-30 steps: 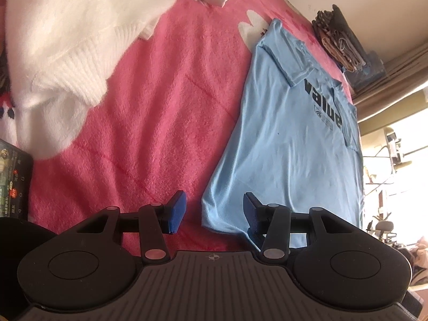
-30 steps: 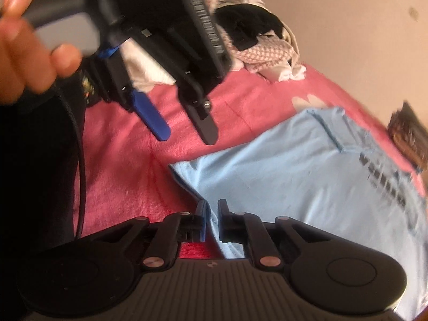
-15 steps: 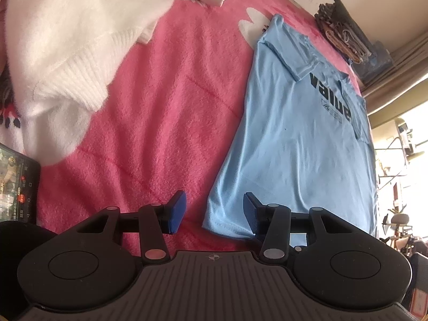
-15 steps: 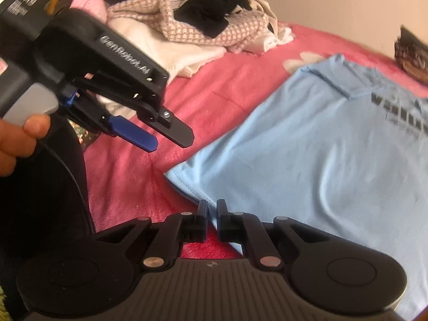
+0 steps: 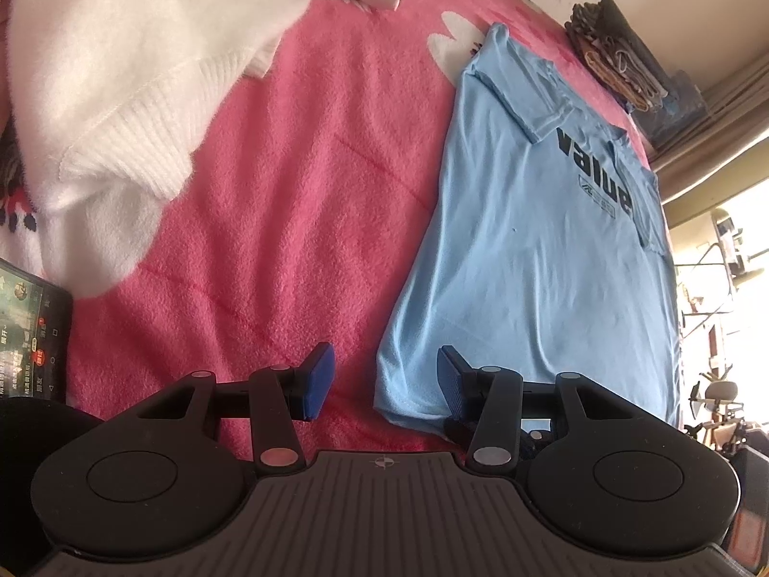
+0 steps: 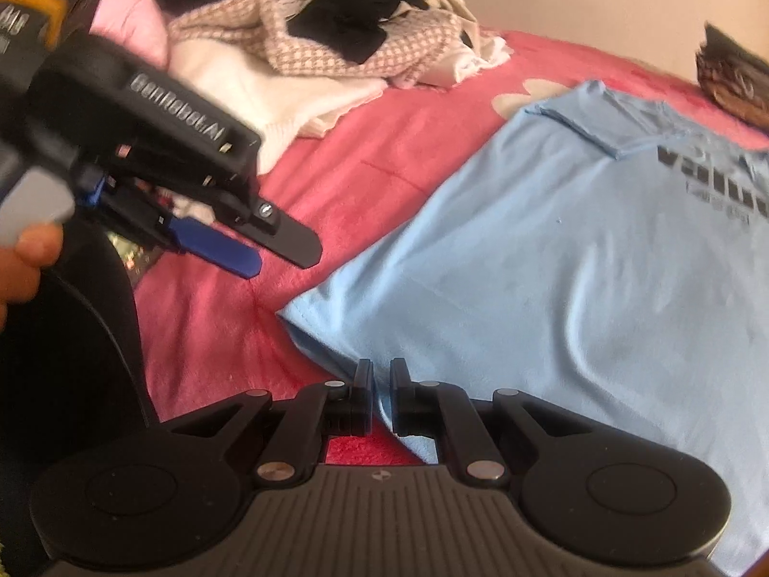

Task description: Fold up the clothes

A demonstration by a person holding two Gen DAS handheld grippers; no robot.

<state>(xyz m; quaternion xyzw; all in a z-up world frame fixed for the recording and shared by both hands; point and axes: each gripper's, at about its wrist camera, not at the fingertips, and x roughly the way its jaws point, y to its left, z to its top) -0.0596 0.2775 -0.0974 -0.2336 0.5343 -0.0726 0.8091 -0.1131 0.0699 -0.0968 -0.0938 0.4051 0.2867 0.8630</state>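
Light-blue cotton T-shirt (image 5: 538, 259) with black "value" lettering lies flat, print up, on a pink fleece bed blanket (image 5: 298, 202). Sleeves are folded in over the chest; its hem faces both cameras.

Left tool (image 5: 384, 380): blue-padded jaws stand roughly half open, nothing between the pads. It hovers over the shirt's near left hem corner; that corner sits in line with the gap, the right-hand pad over cloth, the left-hand one over bare blanket. From the right wrist view this left tool (image 6: 279, 250) hangs clear above the blanket, a little off the shirt's corner, with a hand (image 6: 24, 259) gripping its handle at the left edge.

Right tool (image 6: 379, 394): jaws nearly closed, only a narrow slit left. The shirt's hem edge lies under and behind the fingertips; cannot tell whether any cloth is pinched.

White ribbed knit sweater (image 5: 110, 96) heaped at far left of the bed. Beige checked garment (image 6: 307, 43) piled behind it. A lit phone screen (image 5: 29, 332) rests by the blanket's left edge.
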